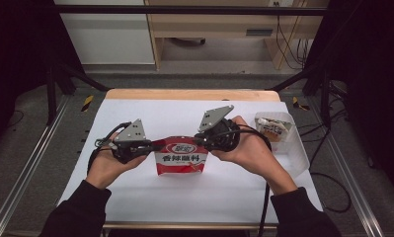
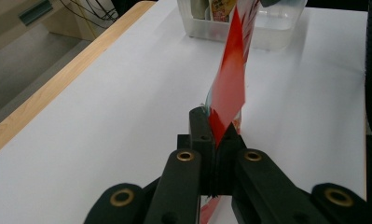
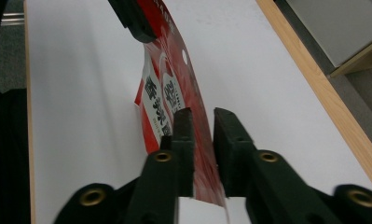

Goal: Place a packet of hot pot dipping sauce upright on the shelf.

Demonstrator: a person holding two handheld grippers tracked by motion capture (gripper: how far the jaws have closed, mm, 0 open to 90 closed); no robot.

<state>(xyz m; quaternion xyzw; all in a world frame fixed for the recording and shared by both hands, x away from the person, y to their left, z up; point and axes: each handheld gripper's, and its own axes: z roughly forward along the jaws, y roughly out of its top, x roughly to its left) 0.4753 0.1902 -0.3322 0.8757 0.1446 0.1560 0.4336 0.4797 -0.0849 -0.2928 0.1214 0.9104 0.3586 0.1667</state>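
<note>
We see a white table (image 1: 135,197) with a light wooden far edge, grey floor (image 1: 36,148) at both sides, dark frame rails (image 1: 184,10) overhead, and a pale wooden cabinet (image 1: 209,24) beyond.

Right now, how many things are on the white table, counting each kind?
Red packets: 1, the red packet held up between the two claws.
Clear plastic tubs: 1, the clear tub at the right side.
Packets inside the tub: 1, the tan packet.
Total: 3
</note>
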